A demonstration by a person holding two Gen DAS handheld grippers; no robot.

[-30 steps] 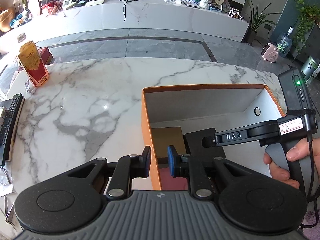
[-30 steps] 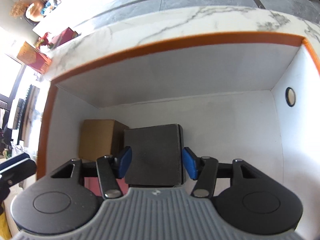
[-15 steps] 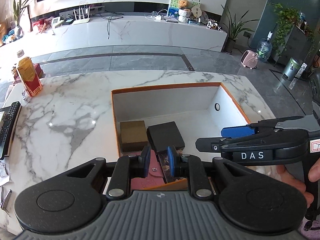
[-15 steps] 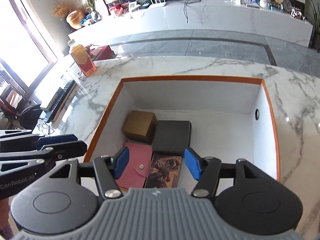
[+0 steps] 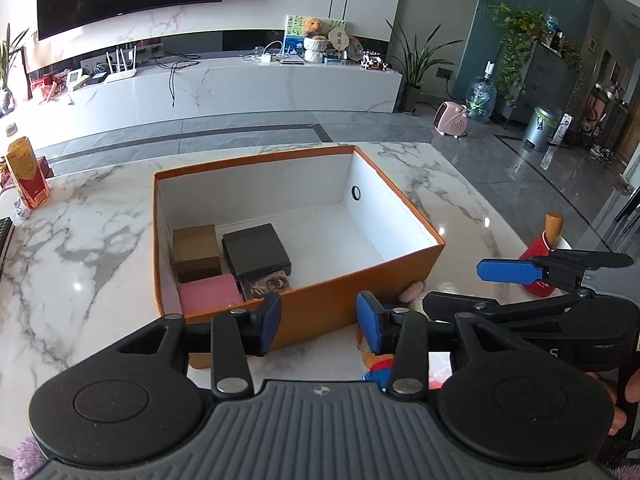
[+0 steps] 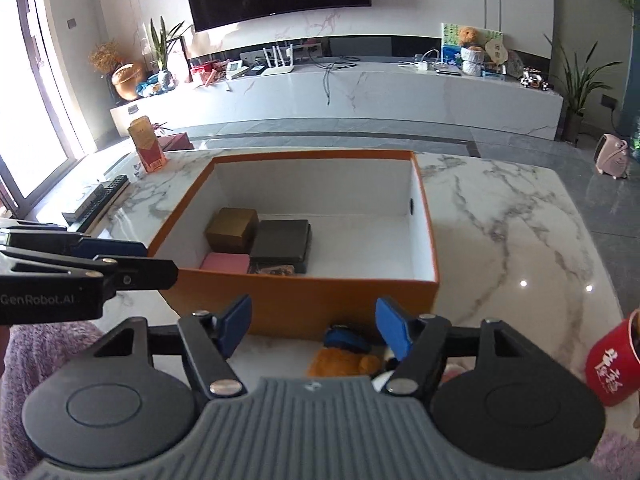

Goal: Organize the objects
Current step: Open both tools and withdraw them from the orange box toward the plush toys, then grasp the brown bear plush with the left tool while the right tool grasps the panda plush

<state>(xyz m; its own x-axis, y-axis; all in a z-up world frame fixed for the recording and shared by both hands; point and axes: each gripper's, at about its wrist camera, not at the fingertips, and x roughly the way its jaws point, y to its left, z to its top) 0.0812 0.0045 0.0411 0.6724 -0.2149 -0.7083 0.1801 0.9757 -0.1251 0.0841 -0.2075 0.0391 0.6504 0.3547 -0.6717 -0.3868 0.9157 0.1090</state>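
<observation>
Both grippers hung over the near edge of the marble table, each pointing down toward the orange box. The left gripper had its jaws opening, with nothing between the blue pads – only the box wall showed behind them. The right gripper was opening too, and wider; it held nothing.

Ahead of both grippers, inside the box, lay four things close together at its left end: a brown box, a black box, a pink wallet and a picture card.

Just below the right gripper's pads a plush toy lay on the table, outside the box. To its right stood a red mug with white characters that I could not read.

The side of the left gripper read "GenRobot.AI" – seen from the right wrist.
</observation>
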